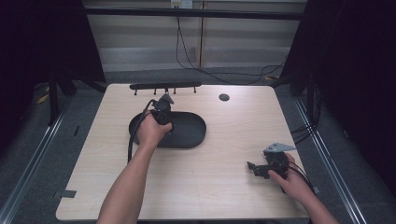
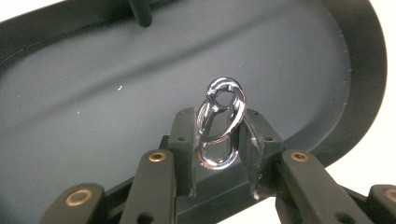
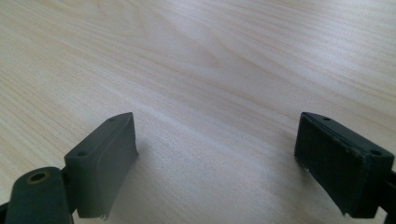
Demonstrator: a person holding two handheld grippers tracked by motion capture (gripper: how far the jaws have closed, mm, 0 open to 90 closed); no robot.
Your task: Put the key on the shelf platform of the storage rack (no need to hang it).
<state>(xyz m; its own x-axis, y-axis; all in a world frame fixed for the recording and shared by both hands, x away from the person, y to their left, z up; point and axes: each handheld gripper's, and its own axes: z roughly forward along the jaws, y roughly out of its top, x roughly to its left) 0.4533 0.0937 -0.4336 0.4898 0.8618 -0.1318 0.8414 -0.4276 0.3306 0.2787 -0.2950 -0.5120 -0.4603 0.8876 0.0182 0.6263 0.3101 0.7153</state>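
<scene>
A shiny silver metal clip with a ring (image 2: 219,121) stands upright between the jaws of my left gripper (image 2: 215,140), which is shut on it just above the floor of a black oval tray (image 2: 93,93). In the high view the left gripper (image 1: 164,112) hangs over the middle of the tray (image 1: 194,128), with the hand around it. My right gripper (image 1: 254,168) rests low over the table near the front right. Its jaws stand wide apart, and its pads (image 3: 107,158) have bare wood between them.
A black rack with short pegs (image 1: 165,86) lies along the table's far edge behind the tray. A small dark round disc (image 1: 224,97) sits at the back right. Light wooden tabletop (image 1: 224,149) spreads between tray and right gripper. Cables trail on the floor beyond.
</scene>
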